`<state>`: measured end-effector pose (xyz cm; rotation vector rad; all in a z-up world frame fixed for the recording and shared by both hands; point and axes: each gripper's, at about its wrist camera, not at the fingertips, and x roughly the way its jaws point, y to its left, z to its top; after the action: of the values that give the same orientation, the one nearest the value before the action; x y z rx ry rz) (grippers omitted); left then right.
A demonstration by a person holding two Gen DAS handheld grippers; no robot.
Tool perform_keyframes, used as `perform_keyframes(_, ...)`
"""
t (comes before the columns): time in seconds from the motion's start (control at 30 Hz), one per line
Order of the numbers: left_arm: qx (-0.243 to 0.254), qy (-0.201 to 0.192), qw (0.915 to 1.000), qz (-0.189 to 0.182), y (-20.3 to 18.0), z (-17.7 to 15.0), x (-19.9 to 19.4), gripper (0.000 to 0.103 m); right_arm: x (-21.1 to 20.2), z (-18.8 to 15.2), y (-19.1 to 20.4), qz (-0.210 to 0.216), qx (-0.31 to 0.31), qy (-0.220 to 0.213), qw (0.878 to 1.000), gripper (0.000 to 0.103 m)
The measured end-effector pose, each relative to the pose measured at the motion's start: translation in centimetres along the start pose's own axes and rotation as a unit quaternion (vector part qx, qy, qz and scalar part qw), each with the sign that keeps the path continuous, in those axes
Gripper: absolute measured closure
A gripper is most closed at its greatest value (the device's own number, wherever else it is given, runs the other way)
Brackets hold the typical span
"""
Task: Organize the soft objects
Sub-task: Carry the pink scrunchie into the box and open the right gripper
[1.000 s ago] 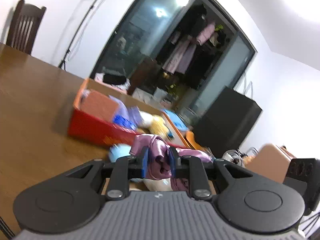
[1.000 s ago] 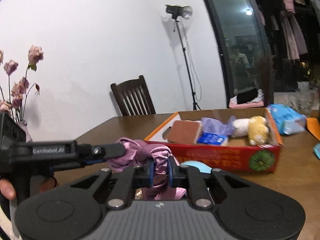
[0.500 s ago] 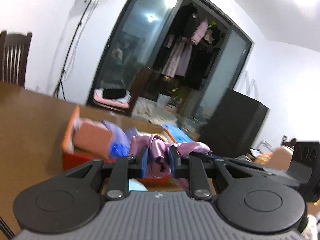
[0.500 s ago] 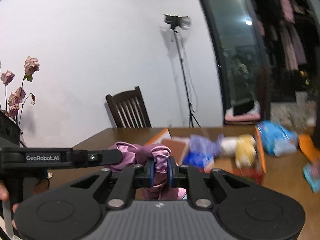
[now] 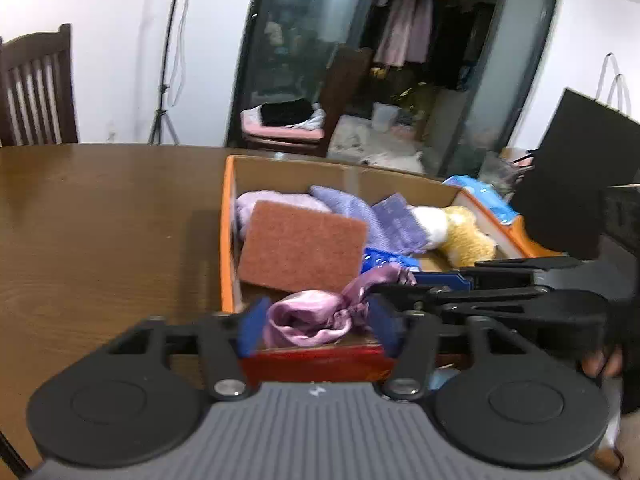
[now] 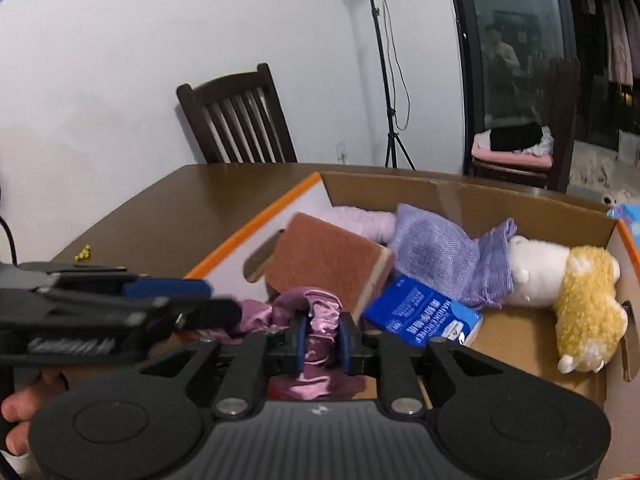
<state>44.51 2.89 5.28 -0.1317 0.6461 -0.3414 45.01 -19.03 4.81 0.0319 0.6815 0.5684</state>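
Observation:
A pink satin cloth (image 5: 308, 316) hangs over the near end of an orange cardboard box (image 5: 226, 240). My left gripper (image 5: 316, 328) is open, its blue pads apart on either side of the cloth. My right gripper (image 6: 322, 338) is shut on the pink satin cloth (image 6: 320, 320), and it enters the left wrist view (image 5: 416, 292) from the right. The box (image 6: 256, 220) holds a brown sponge (image 6: 324, 256), a purple knit cloth (image 6: 448, 256), a blue packet (image 6: 420, 312) and a white and yellow plush toy (image 6: 576, 300).
The box stands on a brown wooden table (image 5: 100, 220). A dark wooden chair (image 6: 236, 120) stands at the table's far side. A blue packet (image 5: 480, 196) lies beyond the box on the right. A light stand (image 6: 388, 80) stands by the wall.
Both grippers have carried the pink cloth forward and down over the box's near end. My left gripper has opened and let go of the cloth. The right stays shut on it.

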Motion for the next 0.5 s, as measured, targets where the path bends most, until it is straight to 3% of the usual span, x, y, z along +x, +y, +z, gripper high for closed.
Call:
perform_keyframes(0.03,0.005,-0.007,1.0000,0.001,0.1,0.2,-0.2,0.040,0.1,0.2,-0.4,-0.001,0.002,0.005,1.000,0.064)
perform_keyframes(0.07,0.013,-0.016,0.9998,0.002,0.2,0.5,-0.4,0.040,-0.1,0.2,-0.7,-0.001,0.007,0.006,1.000,0.062)
perform_keyframes(0.23,0.007,-0.031,0.9994,0.014,1.0,3.0,0.0,0.040,-1.6,2.0,-2.1,0.009,0.009,-0.034,0.999,0.062)
perform_keyframes(0.5,-0.002,-0.038,0.9989,0.028,0.8,3.2,-0.8,0.039,-2.3,1.8,-3.4,-0.006,0.022,-0.037,0.999,0.062)
